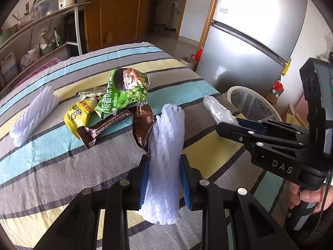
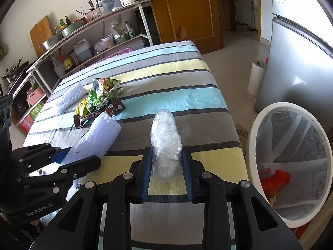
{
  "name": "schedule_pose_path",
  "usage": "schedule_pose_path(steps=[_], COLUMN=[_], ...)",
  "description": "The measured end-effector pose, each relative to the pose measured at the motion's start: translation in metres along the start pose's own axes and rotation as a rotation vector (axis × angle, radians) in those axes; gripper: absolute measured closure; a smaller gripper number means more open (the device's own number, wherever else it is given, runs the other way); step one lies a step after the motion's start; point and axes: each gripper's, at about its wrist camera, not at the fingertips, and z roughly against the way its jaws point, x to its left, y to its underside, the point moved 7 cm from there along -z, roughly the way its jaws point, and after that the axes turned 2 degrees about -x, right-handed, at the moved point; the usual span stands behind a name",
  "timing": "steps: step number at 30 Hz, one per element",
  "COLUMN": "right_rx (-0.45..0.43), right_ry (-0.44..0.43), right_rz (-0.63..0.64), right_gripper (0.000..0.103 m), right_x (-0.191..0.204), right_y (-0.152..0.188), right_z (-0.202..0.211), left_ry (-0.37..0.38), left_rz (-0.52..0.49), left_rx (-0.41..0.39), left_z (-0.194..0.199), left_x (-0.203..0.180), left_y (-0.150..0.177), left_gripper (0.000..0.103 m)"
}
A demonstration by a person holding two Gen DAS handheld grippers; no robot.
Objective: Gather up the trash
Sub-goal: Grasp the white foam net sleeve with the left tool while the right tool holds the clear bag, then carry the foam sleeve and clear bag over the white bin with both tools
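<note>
On the striped tablecloth (image 1: 52,166), my left gripper (image 1: 164,162) is shut on a white foam net sleeve (image 1: 168,137) that stands up between its blue pads. My right gripper (image 2: 167,160) is shut on a crumpled wad of clear plastic wrap (image 2: 165,137). The right gripper (image 1: 231,125) also shows at the right of the left wrist view, with the plastic wrap (image 1: 216,108) sticking out. A pile of snack wrappers lies behind: green (image 1: 122,91), yellow (image 1: 78,114) and brown (image 1: 108,127). A second foam sleeve (image 1: 33,114) rests at the left.
A white bin (image 2: 252,145) with a clear liner stands on the floor off the table's right edge, with red scraps inside. A silver fridge (image 2: 295,62) stands behind it, with a paper roll (image 2: 256,77) beside it. A cluttered shelf (image 2: 83,27) lines the far left; a wooden door (image 2: 187,14) is behind.
</note>
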Motion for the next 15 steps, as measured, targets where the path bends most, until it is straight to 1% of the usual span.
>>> schedule_pose_path(steps=[4,8,10,13,15], right_rx=[-0.011,-0.014,-0.014,-0.019,-0.021], right_ry=[-0.008,-0.014,-0.020,-0.018,-0.022], right_rz=[-0.002,0.005,0.001,0.005,0.006], right_gripper=[0.074,0.074,0.074,0.074,0.074], right_x=[0.003,0.008,0.010,0.011,0.013], right_y=[0.004,0.011,0.014,0.018,0.020], right_z=[0.006,0.010,0.011,0.014,0.015], left_ry=[0.021,0.026,0.025,0.034,0.024], left_rz=[0.023,0.048,0.068,0.078,0.089], left_rx=[-0.015,-0.004,0.019,0.015,0.011], left_z=[0.010,0.015,0.016,0.020,0.024], left_x=[-0.002,0.001,0.003,0.005,0.007], left_y=[0.003,0.012,0.019,0.028,0.031], left_gripper=[0.074,0.074,0.073,0.073,0.072])
